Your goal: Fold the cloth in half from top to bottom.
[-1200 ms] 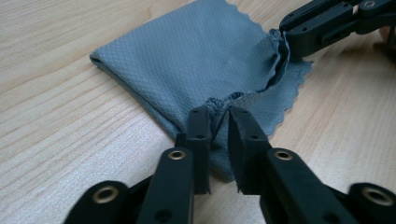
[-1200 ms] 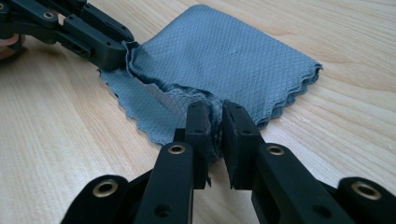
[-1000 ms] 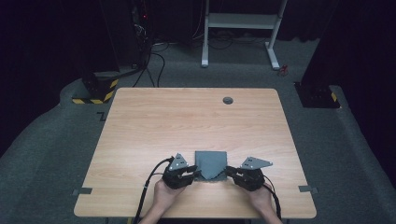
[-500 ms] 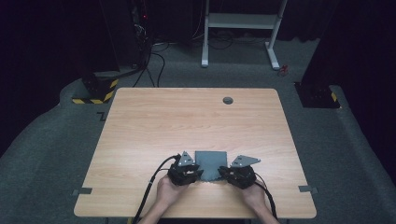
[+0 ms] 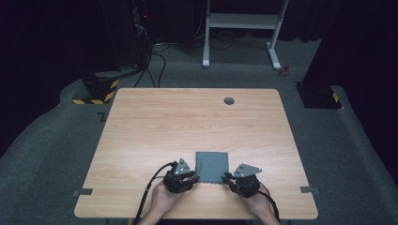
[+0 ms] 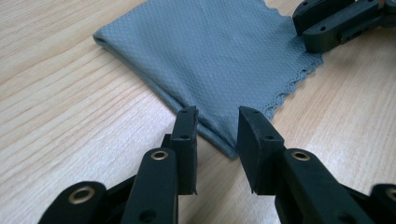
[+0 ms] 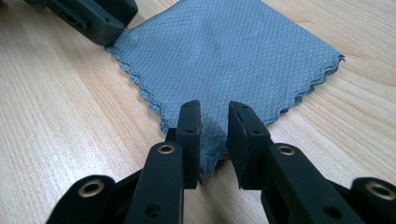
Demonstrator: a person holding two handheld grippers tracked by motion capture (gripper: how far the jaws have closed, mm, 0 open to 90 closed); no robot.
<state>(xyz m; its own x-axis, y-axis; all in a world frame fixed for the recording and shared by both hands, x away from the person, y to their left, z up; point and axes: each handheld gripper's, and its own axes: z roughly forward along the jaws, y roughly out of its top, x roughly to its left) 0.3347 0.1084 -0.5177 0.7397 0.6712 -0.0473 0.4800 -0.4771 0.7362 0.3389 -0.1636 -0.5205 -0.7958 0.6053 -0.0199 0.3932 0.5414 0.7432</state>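
A grey cloth (image 5: 212, 165), folded to a small square with scalloped edges, lies flat on the wooden table (image 5: 187, 122) near its front edge. My left gripper (image 5: 194, 178) sits at the cloth's near left corner. In the left gripper view the cloth (image 6: 210, 56) reaches between that gripper's (image 6: 217, 122) parted jaws, untouched by the pads. My right gripper (image 5: 227, 178) is at the near right corner. Its (image 7: 214, 116) jaws have just been opening, with a slightly bunched corner of the cloth (image 7: 224, 51) loose between them.
A round grommet hole (image 5: 229, 101) sits at the table's far edge. Grey tape strips (image 5: 82, 192) (image 5: 306, 190) mark the front corners. A white desk frame (image 5: 241, 28) and floor cables (image 5: 150, 65) stand beyond the table.
The cloth, spread wider and raised between the grippers a second ago, now lies flat as a square. Both grippers drew closer together, and the right jaws have parted.
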